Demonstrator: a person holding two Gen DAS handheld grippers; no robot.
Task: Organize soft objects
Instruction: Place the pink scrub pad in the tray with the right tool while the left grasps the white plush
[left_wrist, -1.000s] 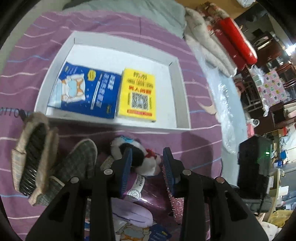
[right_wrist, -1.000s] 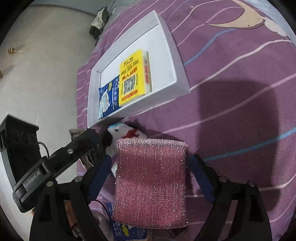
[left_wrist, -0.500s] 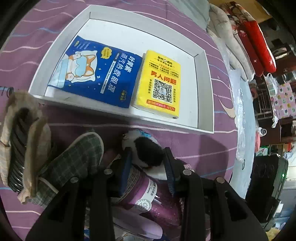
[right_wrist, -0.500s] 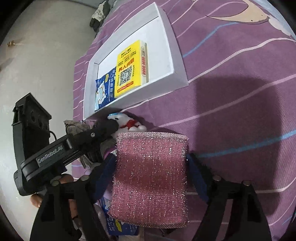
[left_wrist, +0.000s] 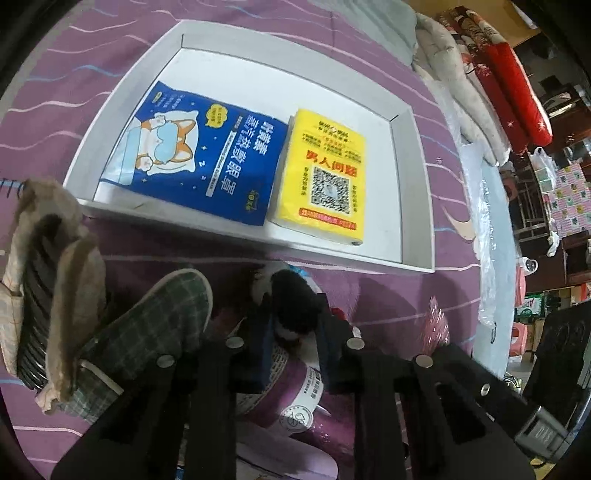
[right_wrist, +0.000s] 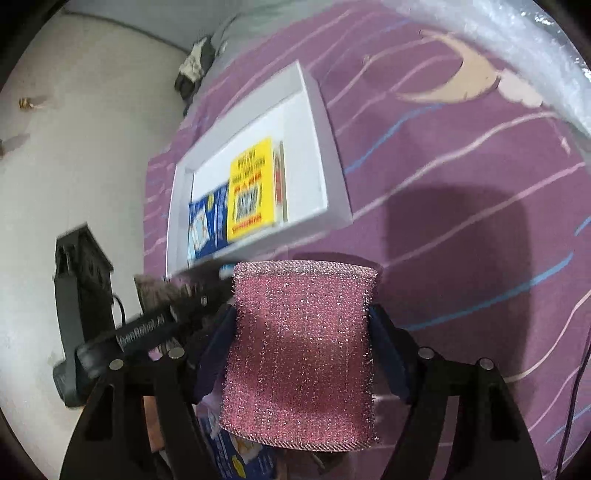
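Left gripper (left_wrist: 293, 332): jaws closing on the black-and-white plush toy (left_wrist: 291, 306), its dark head between the pads; contact looks made, firmness uncertain.

Right gripper (right_wrist: 301, 332): jaws closing, clamped across the sides of a pink glitter scouring sponge (right_wrist: 301, 350), which is lifted off the bed.

Beneath the left jaws: a purple labelled pack (left_wrist: 291, 391) under the toy.

Beside them, toward the bed's left edge: a green plaid slipper (left_wrist: 147, 332) and a beige slipper (left_wrist: 44, 295), leaning together.

Beyond: a white tray (left_wrist: 413, 177) on the purple striped bedspread (left_wrist: 388, 291), holding a blue eye-mask packet (left_wrist: 207, 158) against its near wall and a yellow tissue pack (left_wrist: 325, 177) just beside it. The tray's right and far portions are bare.

Risks, as judged: plush pinched only by its pile may slip on lifting; the purple pack may drag up with it; the two grippers, close together, may collide heading trayward.
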